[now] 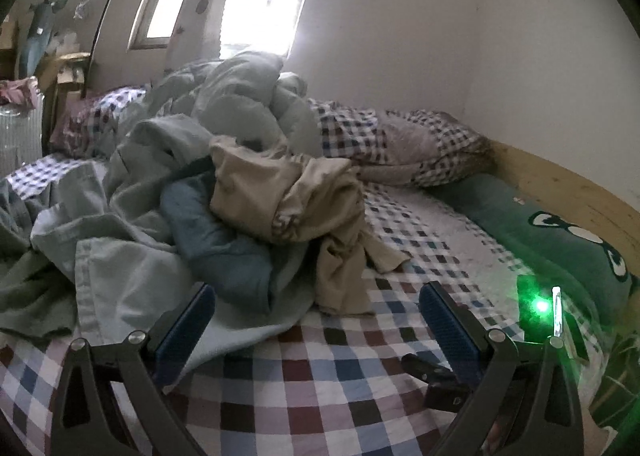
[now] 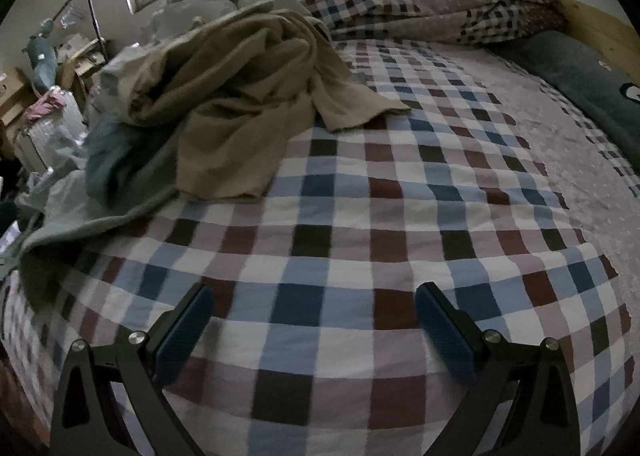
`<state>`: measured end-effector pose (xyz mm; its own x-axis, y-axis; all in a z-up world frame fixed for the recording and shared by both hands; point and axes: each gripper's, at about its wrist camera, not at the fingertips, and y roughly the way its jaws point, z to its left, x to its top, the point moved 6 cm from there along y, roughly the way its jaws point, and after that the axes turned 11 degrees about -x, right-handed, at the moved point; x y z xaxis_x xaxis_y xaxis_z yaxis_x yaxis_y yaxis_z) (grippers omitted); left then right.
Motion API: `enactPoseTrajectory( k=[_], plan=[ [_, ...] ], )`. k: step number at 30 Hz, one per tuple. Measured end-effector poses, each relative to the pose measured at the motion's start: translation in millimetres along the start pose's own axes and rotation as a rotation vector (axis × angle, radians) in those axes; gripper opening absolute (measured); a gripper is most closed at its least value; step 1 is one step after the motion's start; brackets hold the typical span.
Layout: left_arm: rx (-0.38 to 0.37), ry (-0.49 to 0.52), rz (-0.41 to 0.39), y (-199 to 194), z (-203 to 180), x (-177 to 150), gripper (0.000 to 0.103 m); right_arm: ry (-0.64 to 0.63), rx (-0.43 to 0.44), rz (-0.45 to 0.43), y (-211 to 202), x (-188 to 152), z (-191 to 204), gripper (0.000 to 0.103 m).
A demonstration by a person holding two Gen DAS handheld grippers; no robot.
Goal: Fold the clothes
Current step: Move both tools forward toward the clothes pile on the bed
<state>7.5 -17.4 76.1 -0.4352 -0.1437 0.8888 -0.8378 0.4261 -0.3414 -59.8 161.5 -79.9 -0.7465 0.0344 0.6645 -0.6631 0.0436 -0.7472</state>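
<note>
Two tools are seen, one per view; the left tool (image 1: 316,300) is held with its fingers apart and nothing between them, low over the checked bed (image 1: 320,368), and the right tool (image 2: 314,302) is likewise spread wide and empty above the bed (image 2: 360,256). One heap of clothes (image 1: 192,224) is piled on the bed just ahead of the left tool; at least three pieces can be counted in it: a beige garment (image 1: 288,200) on top, a dark blue one (image 1: 216,240) under it, and pale blue-green cloth (image 1: 120,276) spread to the left; where one piece ends and the next begins cannot be told. In the right view the beige garment (image 2: 240,96) is draped over the heap, one corner lying out on the checks, well apart from the tool. One rumpled pale quilt (image 1: 248,96) and one checked duvet (image 1: 400,140) are bunched behind; one green pillow (image 1: 560,240) lies along the wooden bed frame, its white markings too partial to be read. A green glare (image 1: 542,306) washes out the right edge of the left view; a dark clip-like object (image 1: 436,380) beside the right finger is hard to make out; no writing can be read.
</note>
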Motion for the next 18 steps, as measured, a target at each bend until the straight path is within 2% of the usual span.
enactPoseTrajectory(
  k=[7, 18],
  plan=[
    [0.03, -0.045, 0.045, 3.7, 14.3, -6.9, 0.103, -0.016, 0.048, -0.064, -28.3, 2.9, 20.3, 0.103],
    [0.059, -0.099, 0.064, 3.8, 34.0, -9.4, 0.103, -0.047, 0.102, -0.159, -60.4, 24.1, 42.4, 0.103]
  ],
)
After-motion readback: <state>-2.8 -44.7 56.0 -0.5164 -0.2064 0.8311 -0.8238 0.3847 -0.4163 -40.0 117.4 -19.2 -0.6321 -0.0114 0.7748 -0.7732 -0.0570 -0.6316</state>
